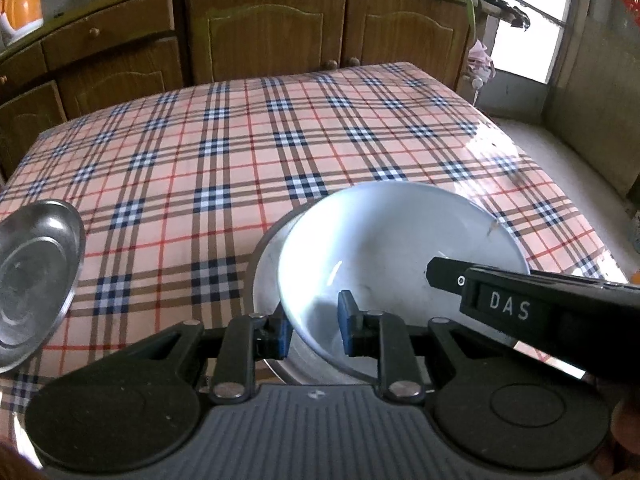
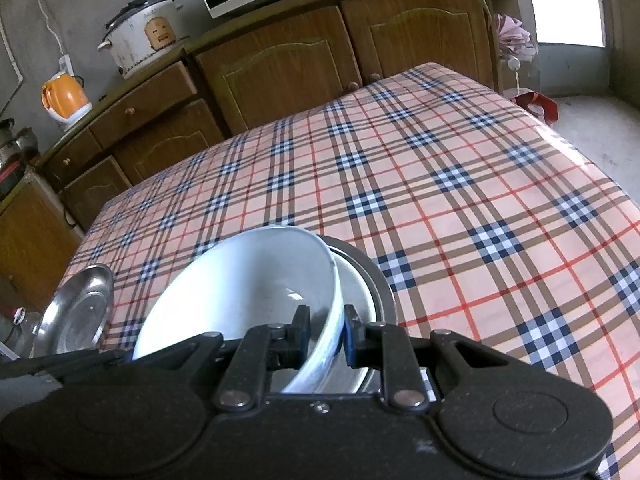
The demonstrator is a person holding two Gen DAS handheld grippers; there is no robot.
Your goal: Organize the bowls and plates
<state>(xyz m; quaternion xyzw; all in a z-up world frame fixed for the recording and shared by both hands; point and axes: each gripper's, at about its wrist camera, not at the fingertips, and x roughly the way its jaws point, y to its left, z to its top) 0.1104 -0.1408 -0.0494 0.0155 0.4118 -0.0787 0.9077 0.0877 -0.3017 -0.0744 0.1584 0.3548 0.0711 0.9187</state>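
Observation:
A white bowl hangs tilted, partly over a shallow steel dish that sits on the checked tablecloth. My left gripper is shut on the bowl's near-left rim, one blue pad inside and one outside. My right gripper is shut on the opposite rim of the same white bowl, with the steel dish showing beneath it. A finger of the right gripper reaches into the bowl from the right. A second steel plate lies at the table's left edge, also seen as the steel plate.
The checked tablecloth covers the table beyond the bowl. Wooden cabinets stand close behind the far edge, with an orange kettle and a rice cooker on top. Bare floor lies to the right.

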